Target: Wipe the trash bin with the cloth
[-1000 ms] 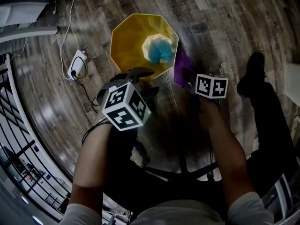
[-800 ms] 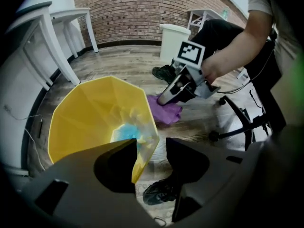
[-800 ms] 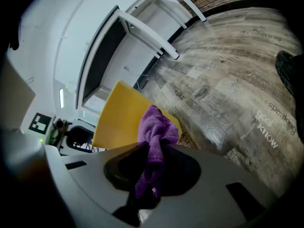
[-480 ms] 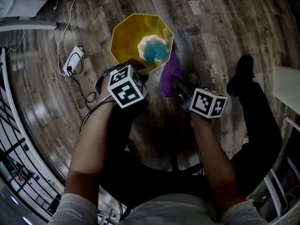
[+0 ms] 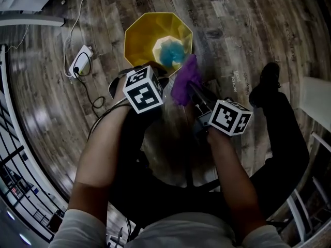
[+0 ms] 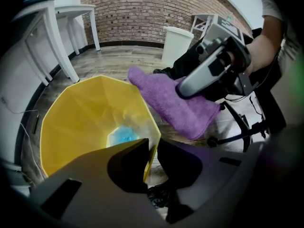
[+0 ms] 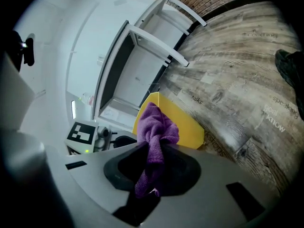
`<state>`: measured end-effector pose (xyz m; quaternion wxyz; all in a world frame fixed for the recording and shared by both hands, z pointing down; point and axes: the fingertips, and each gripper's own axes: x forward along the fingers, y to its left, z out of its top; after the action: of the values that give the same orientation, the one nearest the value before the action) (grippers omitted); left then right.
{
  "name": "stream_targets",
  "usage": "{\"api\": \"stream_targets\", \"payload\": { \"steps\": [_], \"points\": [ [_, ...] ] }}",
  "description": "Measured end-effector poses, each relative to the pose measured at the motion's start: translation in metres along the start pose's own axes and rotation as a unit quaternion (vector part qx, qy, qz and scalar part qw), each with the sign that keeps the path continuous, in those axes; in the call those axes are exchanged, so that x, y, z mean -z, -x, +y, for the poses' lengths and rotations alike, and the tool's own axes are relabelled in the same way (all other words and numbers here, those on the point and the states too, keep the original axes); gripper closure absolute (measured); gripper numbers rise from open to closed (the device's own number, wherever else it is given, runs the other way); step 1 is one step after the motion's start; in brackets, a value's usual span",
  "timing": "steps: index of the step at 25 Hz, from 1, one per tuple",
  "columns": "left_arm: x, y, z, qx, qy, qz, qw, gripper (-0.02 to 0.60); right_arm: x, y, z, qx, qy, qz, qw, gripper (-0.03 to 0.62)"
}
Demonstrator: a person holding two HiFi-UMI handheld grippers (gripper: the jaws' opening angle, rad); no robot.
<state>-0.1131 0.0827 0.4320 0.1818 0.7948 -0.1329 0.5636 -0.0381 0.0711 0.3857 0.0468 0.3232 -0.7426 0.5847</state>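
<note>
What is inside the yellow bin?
A crumpled blue lump lies on the pale bottom of the bin. The left tool, its jaws just closing on the rim, hides the near inside wall.

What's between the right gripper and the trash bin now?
The purple cloth, pinched in the right gripper, lies between it and the yellow trash bin, as the right gripper view shows.

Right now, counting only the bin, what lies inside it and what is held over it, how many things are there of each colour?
Yellow: 1, the trash bin
Purple: 1, the cloth
Blue: 1, a crumpled thing inside the bin
Total: 3
</note>
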Motion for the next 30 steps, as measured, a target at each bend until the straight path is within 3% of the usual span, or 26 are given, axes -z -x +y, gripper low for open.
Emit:
{"api": "stream_targets", "payload": {
  "steps": [8, 16, 30],
  "points": [
    [-0.011, -0.001, -0.003, 0.008, -0.021, -0.011, 0.9997, 0.540, 0.004, -0.033, -0.026, 0.027, -0.016, 0.003, 1.000, 0.522],
    [-0.015, 0.001, -0.008, 0.010, -0.030, -0.018, 0.9993, 0.545, 0.012, -0.050, -0.057, 0.045, 0.006, 0.047, 0.998, 0.522],
    [-0.021, 0.005, -0.009, 0.008, -0.030, -0.024, 0.9992, 0.545, 0.043, -0.111, -0.152, 0.110, 0.016, 0.121, 0.986, 0.522]
  ]
}}
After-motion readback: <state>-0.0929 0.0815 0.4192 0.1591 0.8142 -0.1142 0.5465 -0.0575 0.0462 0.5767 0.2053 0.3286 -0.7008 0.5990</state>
